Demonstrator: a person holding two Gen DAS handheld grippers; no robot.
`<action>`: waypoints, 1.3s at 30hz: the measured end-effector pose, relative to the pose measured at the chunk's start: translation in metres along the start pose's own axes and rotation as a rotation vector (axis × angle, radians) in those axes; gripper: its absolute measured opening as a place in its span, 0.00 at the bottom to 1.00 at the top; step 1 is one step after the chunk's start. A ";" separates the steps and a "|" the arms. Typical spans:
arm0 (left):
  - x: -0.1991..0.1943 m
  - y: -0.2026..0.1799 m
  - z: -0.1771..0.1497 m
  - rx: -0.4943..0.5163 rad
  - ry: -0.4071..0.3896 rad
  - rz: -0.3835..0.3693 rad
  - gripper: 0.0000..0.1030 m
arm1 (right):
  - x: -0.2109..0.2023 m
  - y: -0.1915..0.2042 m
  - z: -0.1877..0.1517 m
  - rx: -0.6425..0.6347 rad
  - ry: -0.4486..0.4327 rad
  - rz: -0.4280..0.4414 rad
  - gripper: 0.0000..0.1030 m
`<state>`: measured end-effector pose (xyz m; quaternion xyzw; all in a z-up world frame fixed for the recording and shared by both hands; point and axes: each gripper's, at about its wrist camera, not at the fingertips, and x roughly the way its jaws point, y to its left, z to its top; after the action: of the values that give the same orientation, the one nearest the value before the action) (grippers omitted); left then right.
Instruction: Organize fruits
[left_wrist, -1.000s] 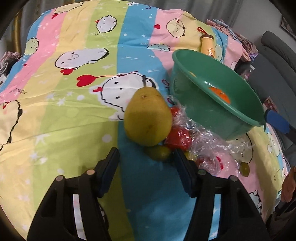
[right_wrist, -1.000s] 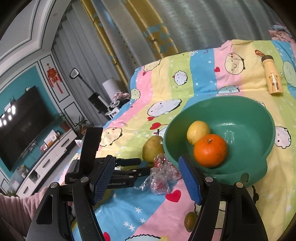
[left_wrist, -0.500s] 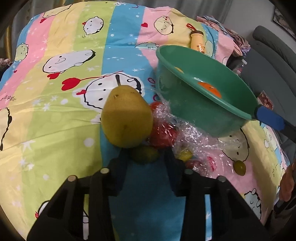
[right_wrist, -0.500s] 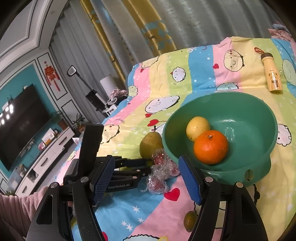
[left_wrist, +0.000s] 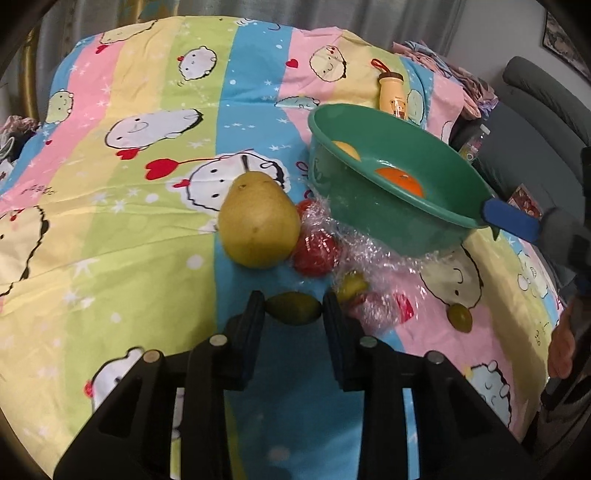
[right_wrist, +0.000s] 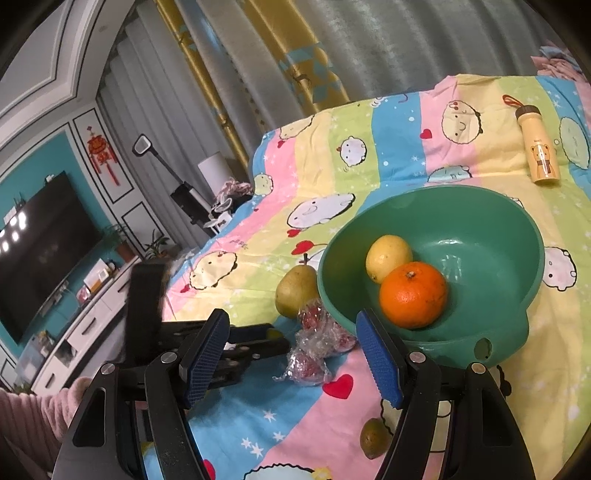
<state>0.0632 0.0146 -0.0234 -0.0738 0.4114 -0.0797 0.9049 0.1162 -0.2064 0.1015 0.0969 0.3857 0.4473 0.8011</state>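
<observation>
My left gripper is shut on a small green fruit just above the bedsheet, in front of a big yellow pear. Red fruits in crinkled clear wrap lie right of the pear. A green bowl holds an orange and a lemon. Another small green fruit lies on the sheet at right; it also shows in the right wrist view. My right gripper is open and empty, near the bowl's front.
A colourful cartoon bedsheet covers the bed. A yellow bottle lies behind the bowl. A grey sofa stands at right. A TV and cabinet are far left.
My left gripper has closed on the small green fruit and pulled back from the pear. The right gripper has barely moved.
</observation>
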 end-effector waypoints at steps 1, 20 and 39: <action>-0.003 0.003 -0.001 -0.006 0.000 0.006 0.31 | 0.001 0.000 0.000 0.000 0.005 -0.001 0.70; -0.050 0.010 -0.021 -0.073 -0.045 -0.043 0.31 | -0.002 0.000 -0.048 0.045 0.149 -0.223 0.69; -0.045 0.003 -0.022 -0.062 -0.025 -0.068 0.31 | 0.020 -0.002 -0.061 -0.104 0.286 -0.440 0.20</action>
<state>0.0177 0.0254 -0.0054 -0.1166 0.3997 -0.0966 0.9041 0.0803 -0.2029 0.0485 -0.0947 0.4832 0.2906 0.8204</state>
